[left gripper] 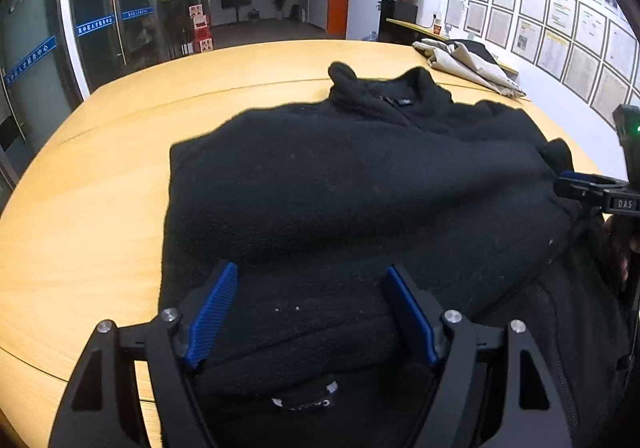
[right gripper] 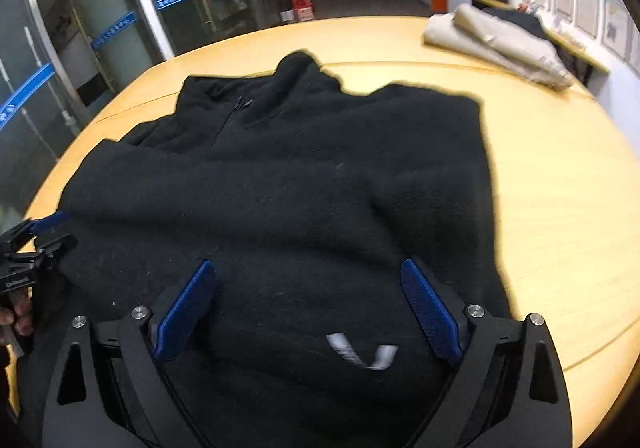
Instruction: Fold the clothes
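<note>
A black fleece jacket (left gripper: 360,183) lies on the wooden table (left gripper: 80,215), collar and zip at the far side, sides folded in. My left gripper (left gripper: 310,280) is open, its blue pads spread over the jacket's near hem, holding nothing. My right gripper (right gripper: 308,276) is also open over the near hem, above a white logo (right gripper: 362,354). In the left wrist view the right gripper (left gripper: 592,187) shows at the right edge by the jacket's side. In the right wrist view the jacket (right gripper: 280,187) fills the middle, the left gripper (right gripper: 36,236) at the left edge.
A beige and dark pile of clothes (left gripper: 468,61) lies at the table's far right corner. Glass doors (left gripper: 100,15) stand beyond the table's left side. A wall of framed papers (left gripper: 560,19) is on the right. Bare tabletop (right gripper: 560,187) lies right of the jacket.
</note>
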Demonstrator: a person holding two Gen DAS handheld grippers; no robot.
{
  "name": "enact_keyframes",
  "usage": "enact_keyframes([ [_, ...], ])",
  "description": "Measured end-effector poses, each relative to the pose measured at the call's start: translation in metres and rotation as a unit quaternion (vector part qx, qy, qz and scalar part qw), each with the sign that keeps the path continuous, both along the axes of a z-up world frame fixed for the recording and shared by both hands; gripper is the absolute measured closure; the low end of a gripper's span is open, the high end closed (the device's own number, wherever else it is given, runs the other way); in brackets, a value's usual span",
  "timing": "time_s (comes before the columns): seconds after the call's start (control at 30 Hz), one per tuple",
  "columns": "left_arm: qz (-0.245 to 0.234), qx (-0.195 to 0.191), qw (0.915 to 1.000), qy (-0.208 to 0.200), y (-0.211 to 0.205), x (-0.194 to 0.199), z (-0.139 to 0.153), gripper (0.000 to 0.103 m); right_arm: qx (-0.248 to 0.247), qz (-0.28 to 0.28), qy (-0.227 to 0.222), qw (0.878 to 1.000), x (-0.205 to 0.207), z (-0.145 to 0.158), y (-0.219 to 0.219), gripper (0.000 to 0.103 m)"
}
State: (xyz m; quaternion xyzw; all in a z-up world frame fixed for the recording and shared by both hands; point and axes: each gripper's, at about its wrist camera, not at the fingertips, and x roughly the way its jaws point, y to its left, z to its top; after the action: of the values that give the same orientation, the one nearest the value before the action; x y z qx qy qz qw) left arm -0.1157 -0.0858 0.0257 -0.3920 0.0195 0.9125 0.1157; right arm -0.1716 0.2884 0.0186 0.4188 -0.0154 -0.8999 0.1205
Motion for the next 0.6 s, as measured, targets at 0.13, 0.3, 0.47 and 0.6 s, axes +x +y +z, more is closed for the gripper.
enact_keyframes([
  [0.13,0.005,0.019,0.9995,0.025,0.004,-0.009,0.018,0.017,-0.022,0.015,0.034,0.999,-0.005,0.02,-0.004,0.0],
  [0.3,-0.008,-0.024,0.9996,-0.017,0.015,-0.02,-0.021,0.014,-0.001,0.022,-0.002,1.0,-0.019,-0.007,-0.004,0.002],
  [0.47,0.0,-0.034,0.9991,-0.024,0.017,-0.014,-0.016,0.015,0.015,0.022,-0.011,1.0,-0.007,-0.008,0.003,0.004],
  [0.6,0.009,0.022,0.9997,-0.011,0.006,0.014,0.016,0.015,-0.013,0.034,0.011,0.999,0.043,0.015,0.025,0.003],
])
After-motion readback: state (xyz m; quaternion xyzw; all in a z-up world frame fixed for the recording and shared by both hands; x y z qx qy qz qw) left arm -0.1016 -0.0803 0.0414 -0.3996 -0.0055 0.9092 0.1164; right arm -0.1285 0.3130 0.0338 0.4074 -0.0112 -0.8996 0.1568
